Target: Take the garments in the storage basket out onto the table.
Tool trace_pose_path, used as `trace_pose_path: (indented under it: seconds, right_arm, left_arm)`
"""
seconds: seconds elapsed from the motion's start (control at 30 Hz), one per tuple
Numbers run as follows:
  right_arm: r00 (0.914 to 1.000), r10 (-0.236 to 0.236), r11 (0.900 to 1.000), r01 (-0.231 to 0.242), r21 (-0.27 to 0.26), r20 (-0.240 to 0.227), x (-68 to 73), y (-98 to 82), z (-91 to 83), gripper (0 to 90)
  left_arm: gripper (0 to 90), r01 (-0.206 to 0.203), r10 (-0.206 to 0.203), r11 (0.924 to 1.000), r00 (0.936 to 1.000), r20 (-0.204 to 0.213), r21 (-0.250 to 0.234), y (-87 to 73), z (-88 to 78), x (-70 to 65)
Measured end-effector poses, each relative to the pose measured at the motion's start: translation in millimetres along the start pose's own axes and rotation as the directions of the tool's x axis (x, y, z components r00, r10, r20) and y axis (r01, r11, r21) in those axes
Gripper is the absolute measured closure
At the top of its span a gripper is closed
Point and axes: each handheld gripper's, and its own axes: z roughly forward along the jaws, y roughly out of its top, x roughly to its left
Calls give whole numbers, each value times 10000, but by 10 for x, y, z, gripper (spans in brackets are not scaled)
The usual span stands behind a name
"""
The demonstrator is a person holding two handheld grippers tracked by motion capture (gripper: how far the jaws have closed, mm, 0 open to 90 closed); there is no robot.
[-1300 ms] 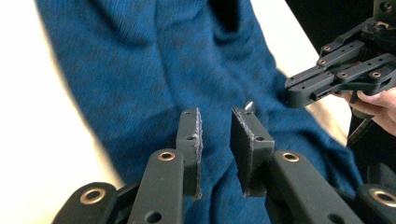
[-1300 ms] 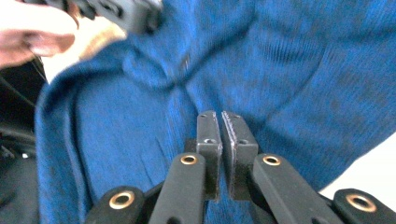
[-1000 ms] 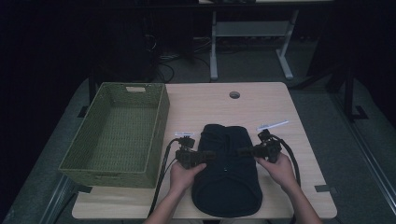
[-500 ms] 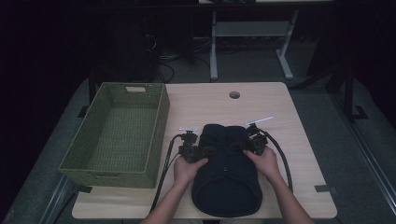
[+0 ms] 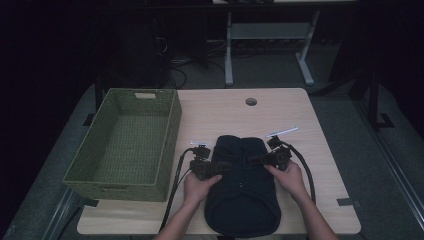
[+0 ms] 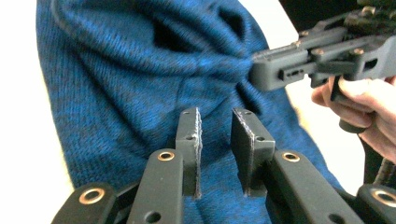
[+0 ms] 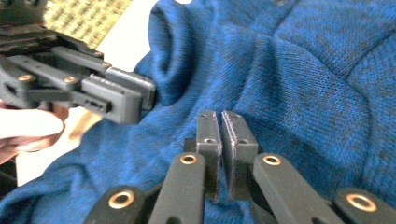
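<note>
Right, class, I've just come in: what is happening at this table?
A person works on a dark blue knitted garment lying on the wooden table, one tool in each hand. The left tool hovers over the knit with a gap between its jaws. The right tool is almost shut, its jaws just starting to open. A green woven basket stands alongside.

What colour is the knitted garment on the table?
Blue with darker flecks; the knitted garment shows best in the right gripper view.

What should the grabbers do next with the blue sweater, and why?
Probably shut the left gripper on the sweater. Its jaws stand apart just over the cloth, while the right gripper, whose jaws have just eased open slightly, bunches cloth at its tip. With both gripping, the sweater could go into the basket.
</note>
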Motion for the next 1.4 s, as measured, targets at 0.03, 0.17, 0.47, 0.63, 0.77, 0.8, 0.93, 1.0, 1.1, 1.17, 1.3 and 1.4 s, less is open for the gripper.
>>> trace_pose_path:
  seconds: [0.03,0.17,0.47,0.63,0.77,0.8,0.93,1.0,1.1,1.17,1.3,1.4]
  right_arm:
    - [10000,-21,10000,21,-83,-26,22,-7,-36,850]
    - [9994,-151,9994,141,-316,-322,94,-58,-132,842]
    - [9989,147,9997,-137,217,-452,31,-203,-6,839]
    - [9992,48,9989,-29,463,-406,55,-249,2,840]
    - [9990,-91,9979,119,634,-434,81,-299,5,810]
    - [9984,-67,9978,103,650,-553,84,-299,1,791]
    - [9981,-140,9994,158,298,-593,114,-257,-45,778]
    - [9994,-171,9997,166,-197,-296,106,-202,-100,755]
    - [9996,255,9990,-259,-364,-116,6,-214,-138,756]
    - [9993,360,9991,-359,-237,52,-32,-229,-135,761]
    - [9971,762,9969,-763,-200,-38,-128,-284,-132,778]
    - [9988,452,9989,-450,-131,206,-86,-283,-117,776]
  left_arm:
    - [728,-24,24,10000,10000,80,-79,13,-17,-11]
    - [722,-7,8,9997,10000,46,-260,57,-24,-11]
    - [730,179,-174,9991,9998,-139,396,7,84,45]
    - [729,82,-71,9983,9998,-195,570,-35,74,17]
    - [731,90,-88,9986,9999,-49,521,-99,46,6]
    - [730,90,-88,9986,9999,-49,521,-99,46,6]
    - [707,135,-143,9983,9998,136,574,-100,10,3]
    - [697,141,-147,9992,9998,160,372,-84,-22,-4]
    - [680,114,-117,9993,9999,76,362,-70,-38,9]
    - [680,201,-206,9991,9997,112,380,-63,-48,31]
    - [689,188,-191,9989,9998,74,438,-76,-34,46]
    - [701,217,-222,9989,9997,108,423,-95,-35,58]
